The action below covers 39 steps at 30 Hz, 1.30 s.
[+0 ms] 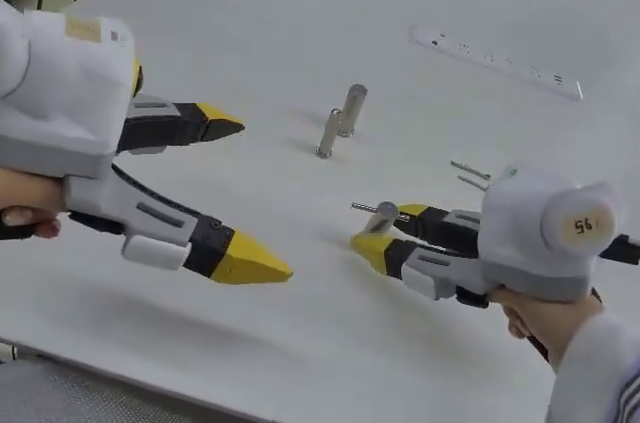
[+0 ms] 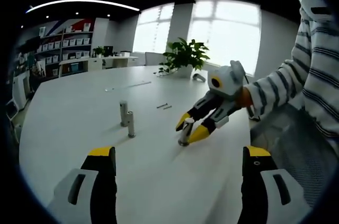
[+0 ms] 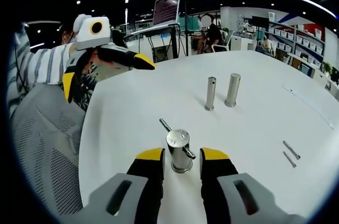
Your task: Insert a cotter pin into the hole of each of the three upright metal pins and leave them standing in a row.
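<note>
Evidently step one of three is about done. The near pin (image 3: 179, 147) stands upright between the jaws of the right gripper (image 3: 183, 154), and a fitted cotter (image 3: 165, 126) is seen passing through its head, sticking out toward the left jaw side and ahead.

- Right gripper: jaws narrowly spread, one on each side of the near pin. A sliver of tabletop (image 3: 137, 102) shows at each side, so no pinch is judged.
- Left gripper (image 1: 258, 198): jaws spread wide, nothing held, hanging above the tabletop well apart from all pins.
- Two far pins (image 3: 211, 92) (image 3: 232, 89): upright, just beside each other, well ahead of the right gripper. No cotter is seen in either.
- Loose cotters (image 3: 290, 151): two, flat on the tabletop, off to the right gripper's right.

Next move, as judged: the right gripper is to be backed off without tipping the near pin, and a loose cotter is to be pinched. It is thin and lies flat, so a fine, low pinch is called for, then alignment with a far pin's hole while that pin is steadied.

Hard to make out:
- A hole is seen on one far pin; none can be made out on the other.
- How far the fitted cotter is seated cannot be told.
- The loose cotters are too small for their shape to be read.
</note>
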{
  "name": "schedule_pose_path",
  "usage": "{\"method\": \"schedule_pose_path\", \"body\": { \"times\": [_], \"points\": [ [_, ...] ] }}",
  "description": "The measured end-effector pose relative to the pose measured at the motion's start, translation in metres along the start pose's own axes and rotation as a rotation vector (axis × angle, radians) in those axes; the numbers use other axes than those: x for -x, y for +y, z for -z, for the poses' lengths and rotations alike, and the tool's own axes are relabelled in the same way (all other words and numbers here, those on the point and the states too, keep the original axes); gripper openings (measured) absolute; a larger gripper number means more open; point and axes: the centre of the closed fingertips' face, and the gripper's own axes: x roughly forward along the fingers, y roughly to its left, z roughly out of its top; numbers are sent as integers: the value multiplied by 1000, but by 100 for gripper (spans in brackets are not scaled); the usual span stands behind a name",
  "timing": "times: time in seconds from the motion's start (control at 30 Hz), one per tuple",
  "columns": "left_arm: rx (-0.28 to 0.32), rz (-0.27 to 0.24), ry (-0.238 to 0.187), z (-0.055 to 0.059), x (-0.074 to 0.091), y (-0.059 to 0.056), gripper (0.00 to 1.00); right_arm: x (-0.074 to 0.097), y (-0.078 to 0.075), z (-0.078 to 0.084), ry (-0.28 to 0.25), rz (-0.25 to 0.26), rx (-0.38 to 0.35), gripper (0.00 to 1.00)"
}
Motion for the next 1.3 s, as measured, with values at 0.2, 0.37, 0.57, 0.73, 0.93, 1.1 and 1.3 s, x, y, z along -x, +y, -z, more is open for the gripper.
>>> {"method": "schedule_pose_path", "body": {
  "times": [0.2, 0.37, 0.57, 0.73, 0.93, 1.1, 1.3],
  "points": [
    [8, -32, -10, -2, 10, 6, 99, -3, 0, -1, -1, -3, 4, 13],
    [22, -60, -19, -1, 18, 10, 99, -4, 3, -1, 2, -17, 18, 11],
    [37, -104, -44, -3, 26, 12, 99, -5, 3, -2, 10, -15, 43, 9],
    [49, -131, -65, -4, 34, 16, 99, -7, 1, -4, 26, 5, 62, 9],
    [57, -154, -79, -3, 41, 21, 99, -16, 3, -14, 8, 10, 53, 8],
    [67, -166, -79, 0, 45, 23, 99, -24, 6, -28, -13, 11, 52, 8],
    [74, -174, -78, 3, 46, 25, 99, -36, 7, -40, -22, 17, 62, 8]
  ]
}}
